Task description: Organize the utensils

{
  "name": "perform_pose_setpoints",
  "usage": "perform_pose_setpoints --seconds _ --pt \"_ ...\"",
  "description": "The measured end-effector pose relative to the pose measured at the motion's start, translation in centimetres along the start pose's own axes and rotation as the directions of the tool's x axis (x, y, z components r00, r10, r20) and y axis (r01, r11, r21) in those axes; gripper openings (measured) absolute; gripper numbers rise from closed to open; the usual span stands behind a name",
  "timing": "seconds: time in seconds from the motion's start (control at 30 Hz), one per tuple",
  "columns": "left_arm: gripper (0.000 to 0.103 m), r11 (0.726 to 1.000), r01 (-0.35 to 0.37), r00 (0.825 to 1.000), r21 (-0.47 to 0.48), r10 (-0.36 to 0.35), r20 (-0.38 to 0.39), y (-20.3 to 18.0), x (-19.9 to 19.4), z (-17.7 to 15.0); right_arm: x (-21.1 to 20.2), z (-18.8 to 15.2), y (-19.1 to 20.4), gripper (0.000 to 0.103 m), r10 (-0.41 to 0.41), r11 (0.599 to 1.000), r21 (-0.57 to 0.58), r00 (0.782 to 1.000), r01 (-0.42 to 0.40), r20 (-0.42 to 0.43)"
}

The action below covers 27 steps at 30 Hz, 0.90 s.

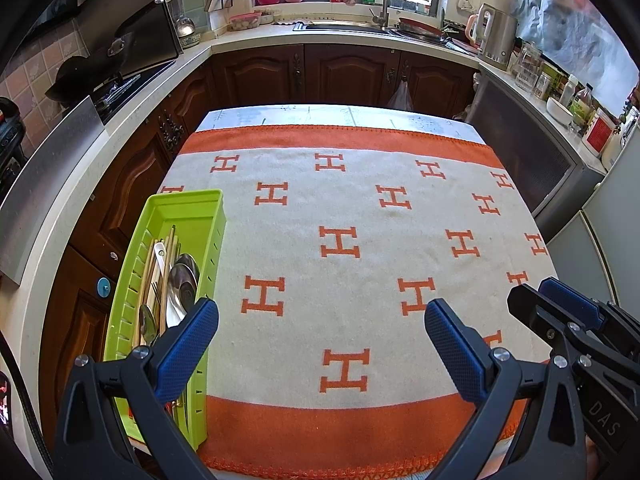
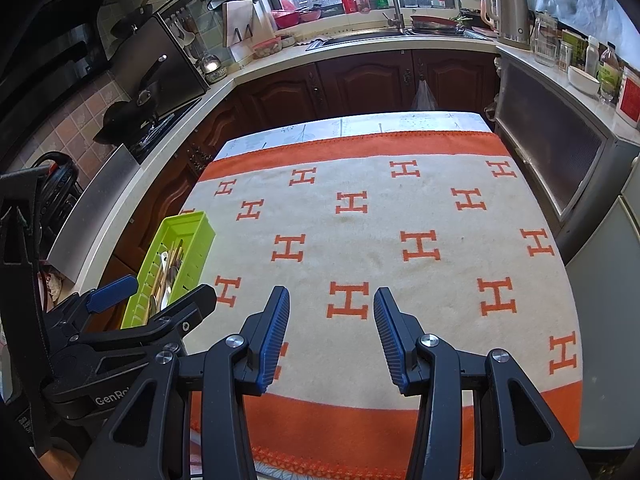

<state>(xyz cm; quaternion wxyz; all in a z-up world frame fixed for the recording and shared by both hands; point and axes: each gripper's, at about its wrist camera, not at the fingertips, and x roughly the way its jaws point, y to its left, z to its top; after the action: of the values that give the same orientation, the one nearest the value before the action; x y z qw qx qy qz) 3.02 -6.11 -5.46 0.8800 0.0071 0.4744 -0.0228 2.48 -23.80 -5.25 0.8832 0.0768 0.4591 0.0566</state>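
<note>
While both hand-held grippers (image 1: 320, 336) (image 2: 331, 334) gape empty, an orange-bordered cream blanket (image 1: 360, 208) covers the tabletop, a lime-green plastic utensil tray (image 1: 200, 216) lower left, dark wooden kitchen cabinets (image 1: 344, 74) above.

**Count on the table**

One green tray (image 1: 208, 216) sits on one blanket (image 1: 360, 208). In the tray lie about three metal spoons (image 1: 182, 280), one white spoon (image 1: 160, 252) and several wooden chopsticks (image 1: 170, 240), too bunched to count exactly. Two grippers hang over the blanket: the left gripper (image 1: 320, 320) and the right gripper (image 2: 331, 312).
</note>
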Motion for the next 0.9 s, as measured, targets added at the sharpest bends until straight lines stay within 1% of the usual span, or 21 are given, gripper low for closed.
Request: perform_pose_setpoints --seconds 0.9 --pt "0.102 1.000 -0.004 1.000 0.004 0.004 -0.007 -0.19 0.21 -0.19 0.38 -0.20 -0.21 0.045 0.005 1.000 0.004 1.000 -0.005 -0.006"
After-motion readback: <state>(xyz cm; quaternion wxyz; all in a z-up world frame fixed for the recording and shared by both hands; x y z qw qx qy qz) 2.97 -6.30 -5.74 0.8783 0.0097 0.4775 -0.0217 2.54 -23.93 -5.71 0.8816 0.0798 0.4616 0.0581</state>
